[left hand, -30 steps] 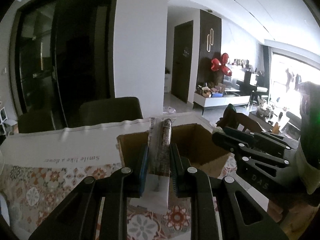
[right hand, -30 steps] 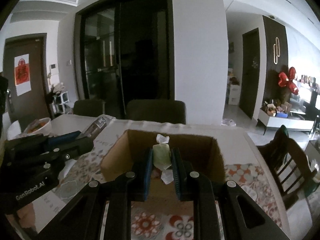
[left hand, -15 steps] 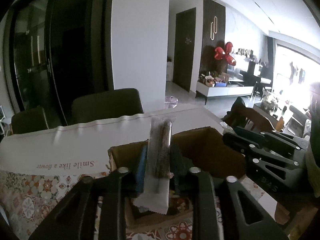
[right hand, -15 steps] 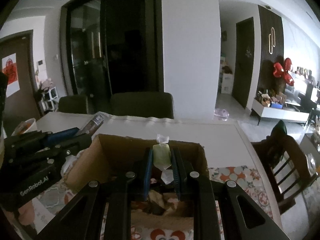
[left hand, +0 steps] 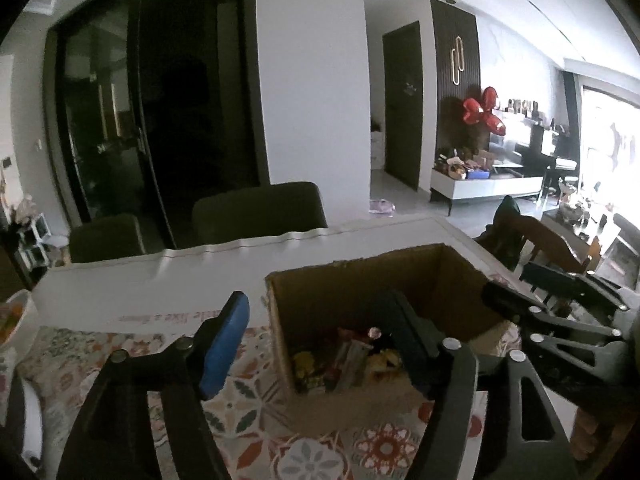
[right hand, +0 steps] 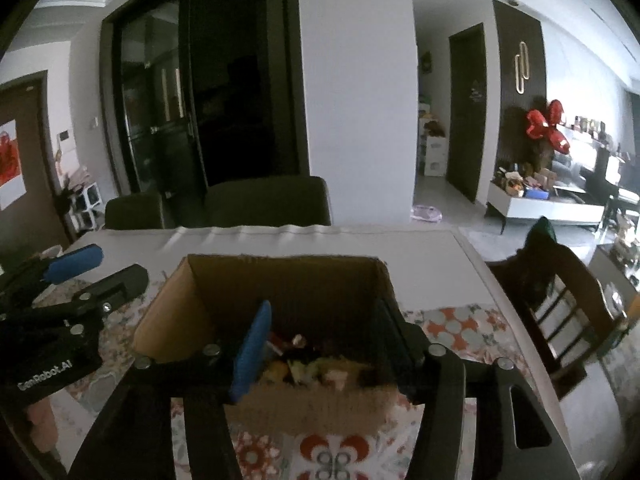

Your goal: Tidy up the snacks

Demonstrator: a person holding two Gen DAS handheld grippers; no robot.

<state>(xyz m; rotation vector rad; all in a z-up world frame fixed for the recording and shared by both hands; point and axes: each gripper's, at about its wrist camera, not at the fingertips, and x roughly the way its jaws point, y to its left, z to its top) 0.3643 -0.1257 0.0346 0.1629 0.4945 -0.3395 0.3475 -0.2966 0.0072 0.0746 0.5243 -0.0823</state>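
Blue-padded and empty, the left gripper [left hand: 316, 336] is held over the box's [right hand: 168, 312] left wall, its jaws just spread. Snacks [right hand: 316, 364] are piled inside the box on the table [right hand: 280, 240]. Above them, the right gripper [right hand: 320, 344] has likewise just been opened, with nothing held.

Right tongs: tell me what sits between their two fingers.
Nothing is gripped by the right tongs; the right wrist view shows only loose snacks in the cardboard box below.
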